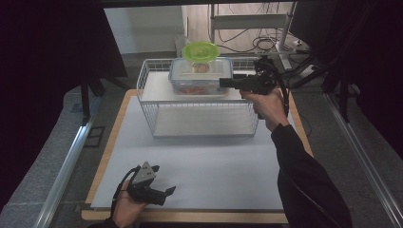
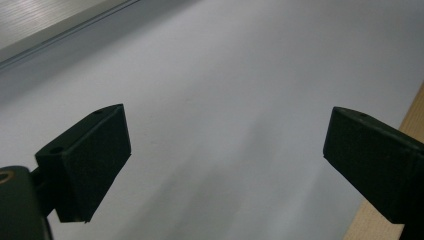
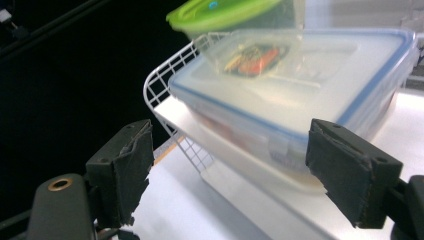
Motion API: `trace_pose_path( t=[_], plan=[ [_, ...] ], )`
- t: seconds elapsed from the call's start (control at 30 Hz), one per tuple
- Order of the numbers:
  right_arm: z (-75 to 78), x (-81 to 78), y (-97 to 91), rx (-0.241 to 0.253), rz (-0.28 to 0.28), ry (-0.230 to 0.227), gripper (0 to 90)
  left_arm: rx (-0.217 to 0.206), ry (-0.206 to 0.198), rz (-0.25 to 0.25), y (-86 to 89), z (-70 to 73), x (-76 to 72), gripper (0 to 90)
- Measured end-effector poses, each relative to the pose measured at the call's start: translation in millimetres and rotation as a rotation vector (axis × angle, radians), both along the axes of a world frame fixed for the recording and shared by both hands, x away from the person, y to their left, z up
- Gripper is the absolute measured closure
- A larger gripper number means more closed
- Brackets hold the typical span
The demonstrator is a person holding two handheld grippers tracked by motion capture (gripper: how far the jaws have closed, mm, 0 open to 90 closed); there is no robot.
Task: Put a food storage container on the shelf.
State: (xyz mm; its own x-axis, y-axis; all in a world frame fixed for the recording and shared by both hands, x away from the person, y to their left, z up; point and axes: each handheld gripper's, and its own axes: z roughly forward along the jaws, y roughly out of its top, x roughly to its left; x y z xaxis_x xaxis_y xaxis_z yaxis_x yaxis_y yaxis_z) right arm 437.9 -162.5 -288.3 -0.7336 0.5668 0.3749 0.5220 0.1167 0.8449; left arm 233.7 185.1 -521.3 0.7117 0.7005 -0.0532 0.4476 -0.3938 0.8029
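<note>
Left hand (image 1: 127, 205) sits low at the near edge of the high view, wrapped around the black two-jaw left gripper (image 1: 166, 191) with the grey three-cornered plate on top. It points right and slightly forward, lying close to level, cable looping back along the wrist. Left gripper view: jaws wide apart, nothing between the pads.

Right arm, in a dark sleeve, reaches forward and up from the lower right. Right hand (image 1: 266, 102) grips the black two-jaw right gripper (image 1: 223, 82) pistol-style, held level and pointing left. Cable arcs down behind the hand. Right gripper view: jaws well apart, pads pressing on nothing.
</note>
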Motion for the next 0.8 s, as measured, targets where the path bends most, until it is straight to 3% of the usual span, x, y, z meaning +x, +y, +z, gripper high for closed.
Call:
trace_pose_path(
  t=[0.3, 0.57, 0.8],
  plan=[
    [-17.2, -23.3, -4.4, -0.056, 0.021, -0.031, 16.3, -0.104, 0.016, 0.013, 7.4, 1.9, 2.3, 2.8],
    [-34.7, -39.0, -11.2, -0.086, 0.027, -0.041, 13.6, -0.141, -0.001, 0.007, 9.5, 1.8, 2.1, 1.3],
    [-49.2, -53.6, -18.8, -0.119, 0.026, -0.056, 11.0, -0.143, -0.022, 0.002, 10.0, 2.1, 1.7, 0.7]
  ],
)
